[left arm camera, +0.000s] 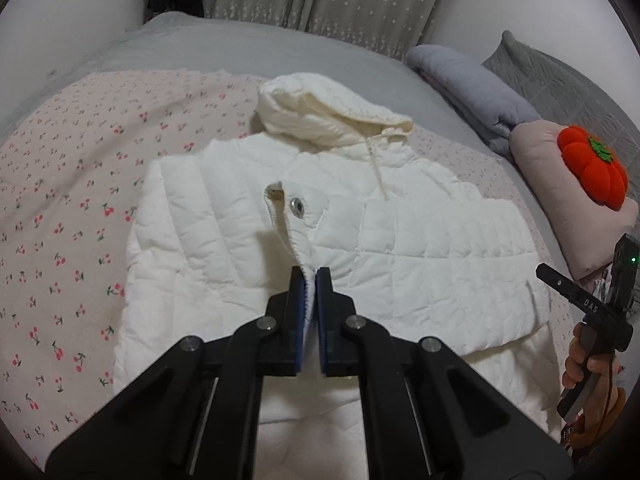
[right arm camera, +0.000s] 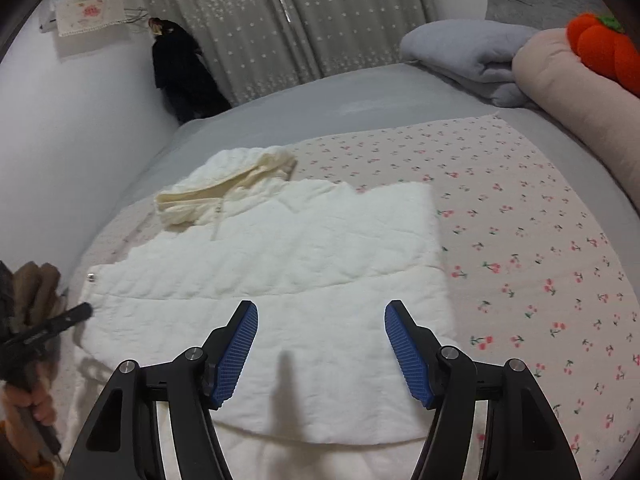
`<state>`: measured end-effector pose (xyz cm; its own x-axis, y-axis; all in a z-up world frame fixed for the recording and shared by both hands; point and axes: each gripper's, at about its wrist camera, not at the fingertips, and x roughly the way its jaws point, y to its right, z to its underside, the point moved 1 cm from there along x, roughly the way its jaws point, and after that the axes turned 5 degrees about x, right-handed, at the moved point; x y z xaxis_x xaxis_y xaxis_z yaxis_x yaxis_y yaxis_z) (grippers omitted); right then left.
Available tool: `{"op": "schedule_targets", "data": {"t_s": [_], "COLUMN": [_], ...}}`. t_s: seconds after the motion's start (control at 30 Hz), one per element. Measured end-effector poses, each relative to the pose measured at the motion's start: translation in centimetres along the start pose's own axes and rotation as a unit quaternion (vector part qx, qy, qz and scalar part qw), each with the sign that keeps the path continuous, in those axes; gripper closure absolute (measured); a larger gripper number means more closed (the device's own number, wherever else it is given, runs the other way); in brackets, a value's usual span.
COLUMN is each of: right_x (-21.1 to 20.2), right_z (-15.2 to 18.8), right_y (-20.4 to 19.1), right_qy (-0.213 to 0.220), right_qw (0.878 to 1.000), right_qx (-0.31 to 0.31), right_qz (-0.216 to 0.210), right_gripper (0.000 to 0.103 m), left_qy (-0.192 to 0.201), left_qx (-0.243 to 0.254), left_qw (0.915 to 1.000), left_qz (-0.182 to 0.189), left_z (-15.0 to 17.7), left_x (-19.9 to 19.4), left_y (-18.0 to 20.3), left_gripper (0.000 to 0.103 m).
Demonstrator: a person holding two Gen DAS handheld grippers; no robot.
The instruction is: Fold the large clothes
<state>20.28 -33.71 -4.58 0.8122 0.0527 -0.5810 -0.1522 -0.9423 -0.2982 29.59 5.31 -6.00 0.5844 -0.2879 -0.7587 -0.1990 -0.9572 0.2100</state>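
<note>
Left claw pinches the jacket's edge; right claw hangs spread above it.

The left claw (left arm camera: 311,280) is pressed together on a stitched edge of the white jacket (left arm camera: 420,240), which runs up ahead of it to a snap (left arm camera: 297,205), with the hood (left arm camera: 332,112) farthest off. The right claw (right arm camera: 321,344) stands spread with nothing between its pads, the folded jacket (right arm camera: 300,248) lying flat just under and ahead of it on the cherry-print sheet (right arm camera: 540,240). Beyond and to the right sit a grey blanket (right arm camera: 472,52) and an orange plush (right arm camera: 604,48).
</note>
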Motion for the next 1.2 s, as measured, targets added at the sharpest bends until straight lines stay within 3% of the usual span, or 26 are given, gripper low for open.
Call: {"op": "schedule_targets", "data": {"t_s": [0.03,0.1,0.23,0.33,0.4,0.47,0.53,0.73,0.93,1.0,1.03,1.07,1.13,1.2], "right_x": [0.9,2.8,4.0,3.4,2.0,0.6,-0.5,0.3,4.7,6.5,7.5,8.5,10.5,10.9], "right_z": [0.4,1.6,2.6,2.5,2.4,1.9,1.0,-3.7,-6.9,-7.1,-6.9,-6.7,-5.7,-5.1], "right_y": [0.2,0.6,0.1,-0.4,-0.5,-0.5,-0.2,-0.5,0.4,1.0,1.4,1.8,2.9,4.0], "right_qy": [-0.010,-0.035,-0.038,-0.034,-0.031,-0.025,-0.016,0.012,0.023,0.009,0.000,-0.010,-0.038,-0.026], "right_qw": [1.000,0.999,0.997,0.997,0.998,0.999,0.999,0.999,0.997,0.996,0.996,0.995,0.995,0.998], "right_qx": [0.000,-0.010,-0.037,-0.047,-0.040,-0.035,-0.033,-0.036,-0.033,-0.032,-0.032,-0.032,-0.022,0.004], "right_qz": [0.005,0.032,0.053,0.056,0.037,0.006,0.002,0.027,0.069,0.077,0.085,0.091,0.087,0.065], "right_gripper": [0.040,0.056,0.057,0.055,0.052,0.049,0.046,0.044,0.044,0.044,0.044,0.044,0.042,0.039], "left_qy": [-0.019,-0.041,-0.005,0.001,0.003,0.011,0.033,0.070,0.043,0.026,0.031,0.038,0.049,0.051], "left_qx": [-0.004,-0.003,0.051,0.039,0.036,0.040,0.044,0.077,0.083,0.086,0.089,0.086,0.064,0.058], "left_qw": [0.9998,0.9989,0.9977,0.9985,0.9984,0.9976,0.9971,0.9941,0.9949,0.9943,0.9939,0.9943,0.9965,0.9969], "left_qz": [-0.010,-0.021,-0.044,-0.037,-0.043,-0.055,-0.052,-0.032,-0.040,-0.057,-0.057,-0.050,-0.019,-0.011], "left_z": [0.5,2.0,3.4,3.4,3.4,3.0,2.3,-1.1,-2.6,-1.9,-1.3,-0.6,0.0,0.1], "left_x": [1.2,3.6,4.3,3.4,2.1,0.7,-1.0,-2.4,3.3,5.5,6.3,6.8,6.9,6.9], "left_y": [-0.7,-1.6,-0.8,-1.1,-1.1,-1.0,-0.6,2.1,2.7,1.8,1.2,0.6,-0.6,-0.7], "left_gripper": [0.096,0.094,0.092,0.092,0.083,0.055,0.045,0.045,0.045,0.045,0.037,0.033,0.033,0.032]}}
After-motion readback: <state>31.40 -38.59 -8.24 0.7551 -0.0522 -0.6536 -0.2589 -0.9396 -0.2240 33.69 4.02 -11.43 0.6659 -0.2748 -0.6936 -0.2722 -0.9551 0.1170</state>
